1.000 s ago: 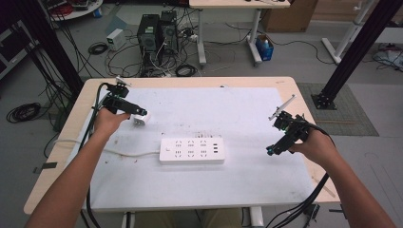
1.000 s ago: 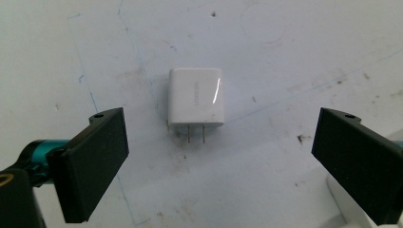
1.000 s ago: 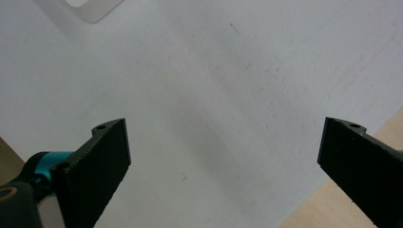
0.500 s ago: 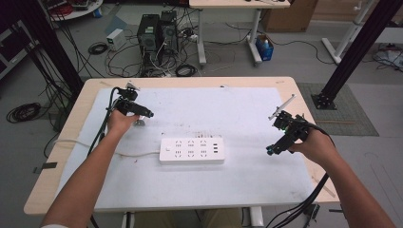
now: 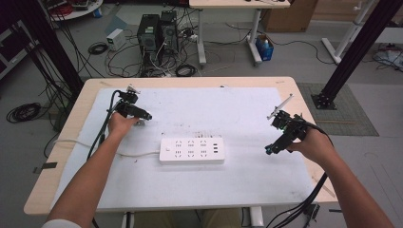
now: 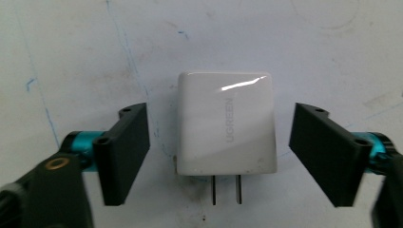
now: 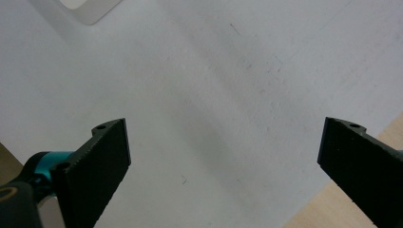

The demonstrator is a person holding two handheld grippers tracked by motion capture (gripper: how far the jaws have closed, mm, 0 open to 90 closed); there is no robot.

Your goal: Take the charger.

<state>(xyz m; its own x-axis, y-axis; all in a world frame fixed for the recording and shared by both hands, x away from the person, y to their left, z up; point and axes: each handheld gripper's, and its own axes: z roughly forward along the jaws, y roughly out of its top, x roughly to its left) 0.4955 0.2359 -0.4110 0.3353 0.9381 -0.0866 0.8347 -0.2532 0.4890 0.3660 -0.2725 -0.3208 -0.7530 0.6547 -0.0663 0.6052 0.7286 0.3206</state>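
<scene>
White, glossy, square plastic charger [image 6: 226, 124] lies mid-frame between the left gripper [image 6: 219, 156]'s spread jaws, untouched. Grasping seems underway; closing comes next. Right gripper [image 7: 223, 166] hovers agape, lower right.

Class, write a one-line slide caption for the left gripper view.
Open left gripper straddling a white UGREEN charger lying flat on the white table mat, prongs toward the camera.

Left gripper [image 5: 142, 118] far out with jaws spread wide, right gripper [image 5: 269, 150] low, jaws wide apart, both forearms extended
</scene>
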